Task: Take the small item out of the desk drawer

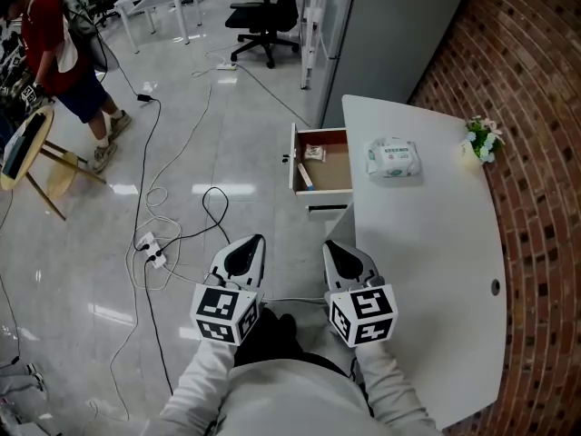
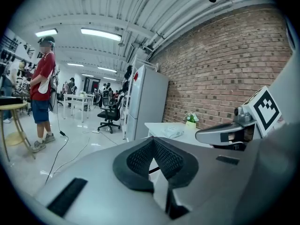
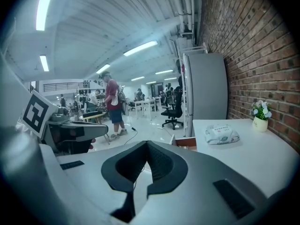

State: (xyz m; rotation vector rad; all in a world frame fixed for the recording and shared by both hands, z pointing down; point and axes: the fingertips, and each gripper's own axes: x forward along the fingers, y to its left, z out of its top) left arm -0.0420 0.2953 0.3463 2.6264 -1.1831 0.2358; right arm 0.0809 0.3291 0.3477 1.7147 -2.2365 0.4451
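Observation:
The desk drawer (image 1: 321, 162) stands pulled out from the left edge of the white desk (image 1: 427, 262). Inside it lie a small packet (image 1: 313, 153) and a slim stick-like item (image 1: 304, 176). My left gripper (image 1: 257, 241) and right gripper (image 1: 331, 245) hover side by side over the floor, well short of the drawer. Both are shut with nothing in them. The right gripper view shows the drawer's edge (image 3: 185, 143) ahead beyond the shut jaws of the right gripper (image 3: 146, 147). In the left gripper view, the left gripper (image 2: 153, 144) points toward the desk's end.
A tissue pack (image 1: 393, 158) and a small flower pot (image 1: 479, 140) sit on the desk by a brick wall (image 1: 536, 98). A grey cabinet (image 1: 390, 34) stands behind the desk. Cables and a power strip (image 1: 152, 251) lie on the floor. A person (image 1: 64, 53) stands by a round wooden table (image 1: 27, 148). An office chair (image 1: 268, 16) is farther off.

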